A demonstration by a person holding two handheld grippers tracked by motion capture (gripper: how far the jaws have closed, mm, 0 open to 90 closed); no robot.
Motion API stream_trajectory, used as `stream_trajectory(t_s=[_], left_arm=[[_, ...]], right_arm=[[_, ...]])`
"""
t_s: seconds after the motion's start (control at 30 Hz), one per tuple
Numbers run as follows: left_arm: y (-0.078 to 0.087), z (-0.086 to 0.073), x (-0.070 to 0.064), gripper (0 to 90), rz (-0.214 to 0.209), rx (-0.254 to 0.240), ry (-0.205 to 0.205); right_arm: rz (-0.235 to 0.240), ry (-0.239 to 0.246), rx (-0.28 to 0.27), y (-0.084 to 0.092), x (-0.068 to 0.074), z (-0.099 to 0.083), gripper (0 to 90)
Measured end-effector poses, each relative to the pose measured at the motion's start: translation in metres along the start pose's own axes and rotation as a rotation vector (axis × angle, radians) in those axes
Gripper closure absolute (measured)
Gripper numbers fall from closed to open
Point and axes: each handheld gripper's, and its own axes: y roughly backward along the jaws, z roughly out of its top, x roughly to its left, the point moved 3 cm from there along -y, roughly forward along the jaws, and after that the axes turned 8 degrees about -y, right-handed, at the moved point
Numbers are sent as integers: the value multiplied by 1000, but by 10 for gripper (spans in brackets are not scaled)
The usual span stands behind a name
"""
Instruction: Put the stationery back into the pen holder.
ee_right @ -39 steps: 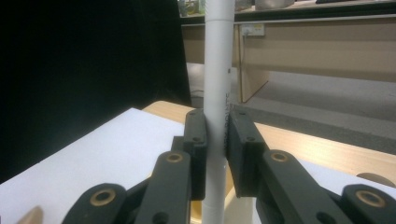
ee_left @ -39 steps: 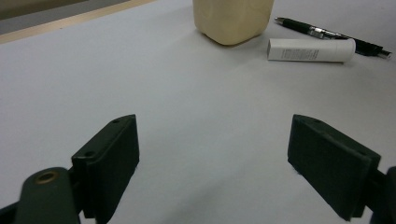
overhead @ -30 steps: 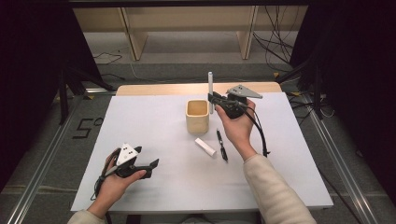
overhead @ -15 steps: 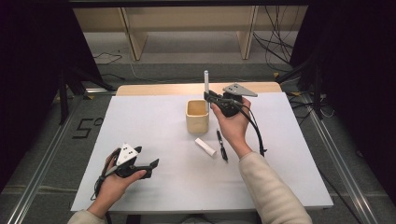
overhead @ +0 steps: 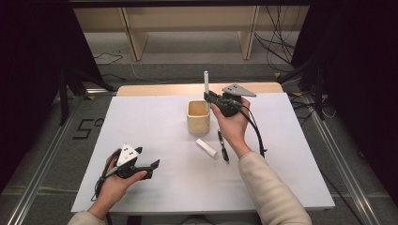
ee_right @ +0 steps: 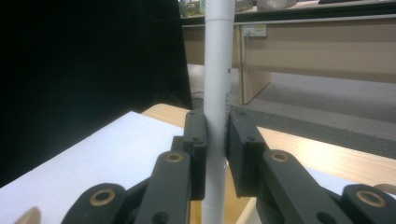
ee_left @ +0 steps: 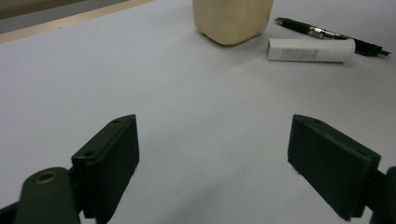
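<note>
Right gripper (overhead: 210,97) — clamped on upright white pen (overhead: 206,83), shifted from beside to directly above wooden cup (overhead: 198,116); drop-in judged imminent. Left gripper (overhead: 149,168) — wide, empty, resting low.

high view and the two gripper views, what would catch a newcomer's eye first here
First the white pen, held upright in the right gripper just above the far right rim of the beige cup at the middle of the white table; the right gripper view shows the jaws clamped on it. Next, the short white tube and the black pen lying in front of the cup. The left gripper rests open near the table's front left.
</note>
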Motion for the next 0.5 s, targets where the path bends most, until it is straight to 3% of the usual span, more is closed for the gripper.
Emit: stream_trajectory(t_s=[0.5], left_arm=[[0, 0, 0, 164, 0, 1, -1]], right_arm=[[-1, 5, 10, -9, 2, -7, 790]])
